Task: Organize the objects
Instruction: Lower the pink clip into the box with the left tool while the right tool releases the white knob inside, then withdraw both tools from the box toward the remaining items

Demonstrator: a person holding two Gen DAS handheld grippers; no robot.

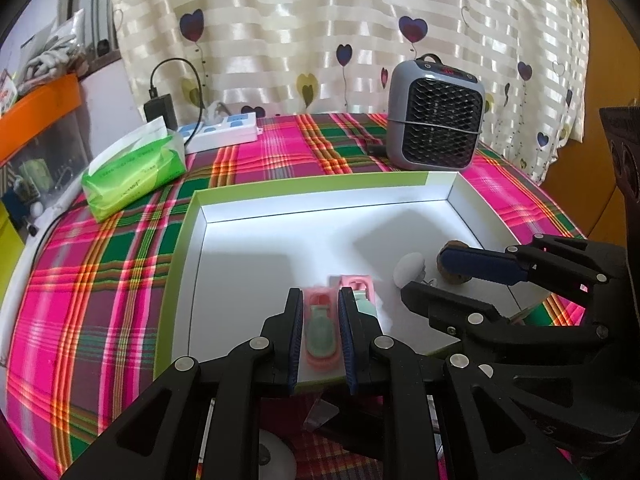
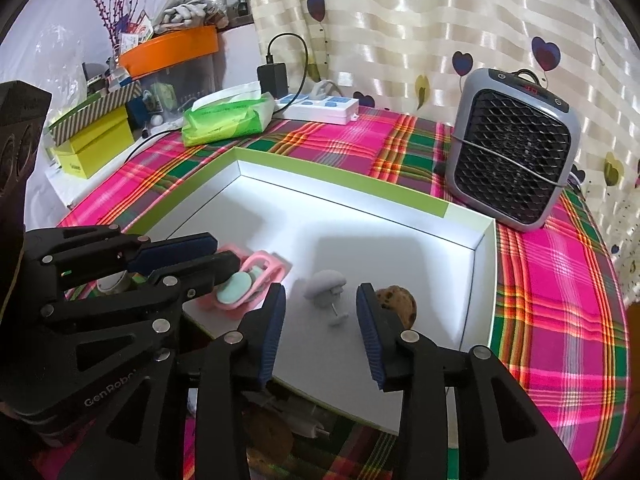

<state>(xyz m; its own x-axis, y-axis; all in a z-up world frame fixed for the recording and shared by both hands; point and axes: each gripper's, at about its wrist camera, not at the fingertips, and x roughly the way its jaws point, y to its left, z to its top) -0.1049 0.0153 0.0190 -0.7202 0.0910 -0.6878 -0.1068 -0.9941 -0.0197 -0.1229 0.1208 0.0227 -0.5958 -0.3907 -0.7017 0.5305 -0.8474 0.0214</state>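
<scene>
Plaid-covered desk [image 1: 100, 300] carries white tray [image 2: 486, 280]. Left tool [image 1: 320, 332] nearly closed around pink clip pack [image 1: 320, 328], long axis along fingers. Right tool [image 2: 320, 320] partly open, empty; grey hook [image 2: 326, 286] just ahead between fingers, cookie [image 2: 400, 302] beside right finger.

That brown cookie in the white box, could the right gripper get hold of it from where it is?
Probably yes. The cookie lies just beyond the right gripper, beside its outer finger, with nothing over it. The open jaws now frame the grey mushroom-shaped piece, so the gripper would need a small sideways shift.
</scene>
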